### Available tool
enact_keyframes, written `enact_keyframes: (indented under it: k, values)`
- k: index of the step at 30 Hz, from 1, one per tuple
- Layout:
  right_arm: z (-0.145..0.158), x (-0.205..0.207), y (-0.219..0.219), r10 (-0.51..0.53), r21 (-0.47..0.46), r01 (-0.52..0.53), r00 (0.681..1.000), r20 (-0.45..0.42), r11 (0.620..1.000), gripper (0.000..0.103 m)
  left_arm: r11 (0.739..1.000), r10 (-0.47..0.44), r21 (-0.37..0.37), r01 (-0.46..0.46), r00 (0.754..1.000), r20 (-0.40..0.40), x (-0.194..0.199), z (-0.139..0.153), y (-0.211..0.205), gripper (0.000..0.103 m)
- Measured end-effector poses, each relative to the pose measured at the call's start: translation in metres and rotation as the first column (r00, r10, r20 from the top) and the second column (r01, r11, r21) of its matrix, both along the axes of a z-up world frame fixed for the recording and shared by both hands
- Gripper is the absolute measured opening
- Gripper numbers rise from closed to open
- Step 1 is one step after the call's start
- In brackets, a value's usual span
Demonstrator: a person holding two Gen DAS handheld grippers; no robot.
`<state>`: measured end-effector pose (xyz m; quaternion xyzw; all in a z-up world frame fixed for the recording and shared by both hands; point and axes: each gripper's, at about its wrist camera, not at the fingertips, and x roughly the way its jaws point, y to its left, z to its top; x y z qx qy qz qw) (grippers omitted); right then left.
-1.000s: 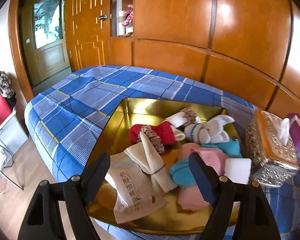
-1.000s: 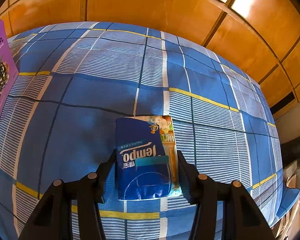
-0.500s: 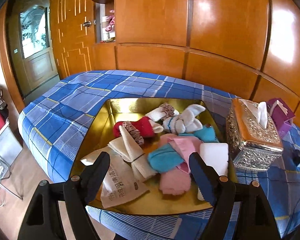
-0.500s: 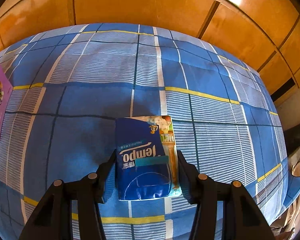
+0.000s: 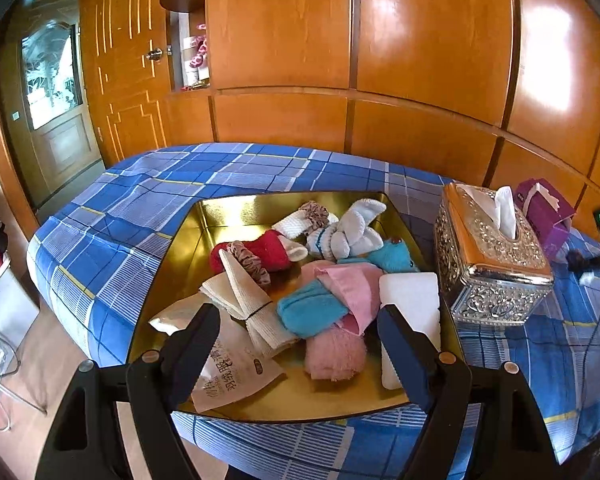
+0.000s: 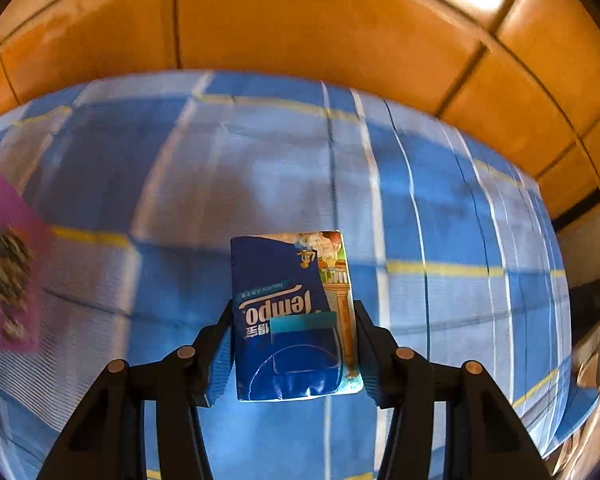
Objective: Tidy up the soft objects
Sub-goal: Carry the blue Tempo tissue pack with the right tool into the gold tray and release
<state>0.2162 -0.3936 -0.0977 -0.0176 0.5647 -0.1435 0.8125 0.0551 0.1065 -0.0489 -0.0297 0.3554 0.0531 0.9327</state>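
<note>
In the left wrist view a gold tray [image 5: 204,216] on the blue plaid bed holds several soft things: a red sock [image 5: 274,254], a white sock bundle [image 5: 346,236], a teal cloth [image 5: 312,312], a pink cloth [image 5: 360,288], a pink fuzzy piece [image 5: 334,354], a white sponge [image 5: 414,300], a beige folded cloth [image 5: 246,304] and a paper packet [image 5: 230,372]. My left gripper [image 5: 300,344] is open and empty above the tray's near edge. My right gripper [image 6: 294,344] is shut on a blue Tempo tissue pack [image 6: 292,316], held above the bed.
An ornate silver tissue box [image 5: 488,268] stands right of the tray, with a purple tissue box [image 5: 544,212] behind it; the purple box also shows in the right wrist view [image 6: 4,272]. Wooden panel wall runs behind the bed. The bed's edge drops to the floor at left.
The left gripper has drawn back and turned right, so the tray sits more centred. The right gripper has lifted with the tissue pack; its view is now motion-blurred.
</note>
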Motion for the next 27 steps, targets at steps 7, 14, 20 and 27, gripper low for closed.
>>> enact_keyframes:
  k: [7,14,20,27]
  values:
    - [0.065,0.05,0.053,0.153,-0.05,-0.15,0.986,0.073,0.987,0.053,1.0,-0.016,-0.003,0.016,1.0,-0.006,0.0,-0.003,0.0,0.082]
    - [0.123,0.087,0.135,0.356,-0.106,-0.343,0.922,0.151,0.933,0.053,1.0,-0.031,-0.002,0.031,0.999,-0.006,-0.001,-0.005,-0.002,0.082]
    - [0.14,0.088,0.226,0.545,-0.128,-0.53,0.819,0.178,0.838,0.053,0.999,-0.036,-0.004,0.036,0.999,-0.009,-0.002,-0.006,-0.002,0.082]
    - [0.138,0.064,0.294,0.688,-0.138,-0.674,0.704,0.176,0.725,0.053,0.999,-0.033,-0.006,0.033,0.999,-0.009,-0.002,-0.007,-0.001,0.082]
